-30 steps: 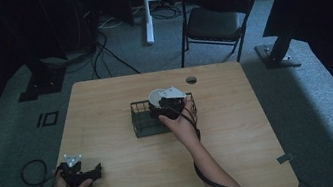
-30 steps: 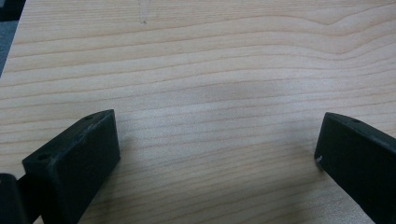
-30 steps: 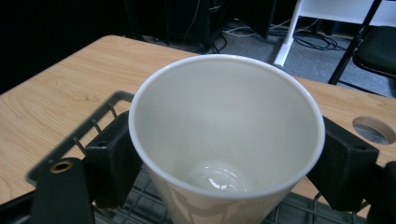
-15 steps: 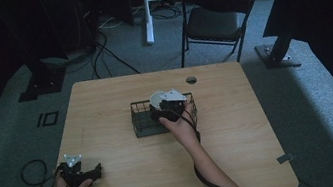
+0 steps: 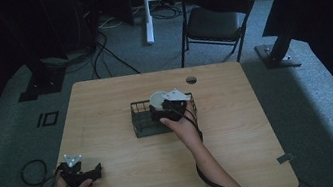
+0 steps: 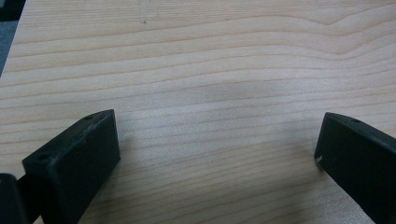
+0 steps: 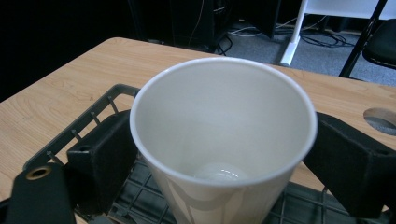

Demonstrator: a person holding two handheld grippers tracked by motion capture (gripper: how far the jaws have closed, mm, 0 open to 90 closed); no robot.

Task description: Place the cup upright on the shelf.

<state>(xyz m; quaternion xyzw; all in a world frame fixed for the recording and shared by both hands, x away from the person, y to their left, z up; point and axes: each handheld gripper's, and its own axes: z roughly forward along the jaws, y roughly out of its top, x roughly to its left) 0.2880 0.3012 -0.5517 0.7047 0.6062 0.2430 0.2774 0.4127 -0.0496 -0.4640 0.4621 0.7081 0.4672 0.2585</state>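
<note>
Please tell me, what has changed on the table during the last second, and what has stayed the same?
Very little. The right claw, shut on the paper cup, has shifted slightly over the wire basket, with the cup staying between its jaws. The left claw stays open near the front left corner of the table, holding nothing. The basket has not moved.

Dim high view, room black toward ten and two o'clock, wooden table point(image 5: 132, 180) softly lit from above, faint shadows under the jaws, sharp wood grain close up, paper cup point(image 7: 224, 135) evenly lit, no glare
</note>
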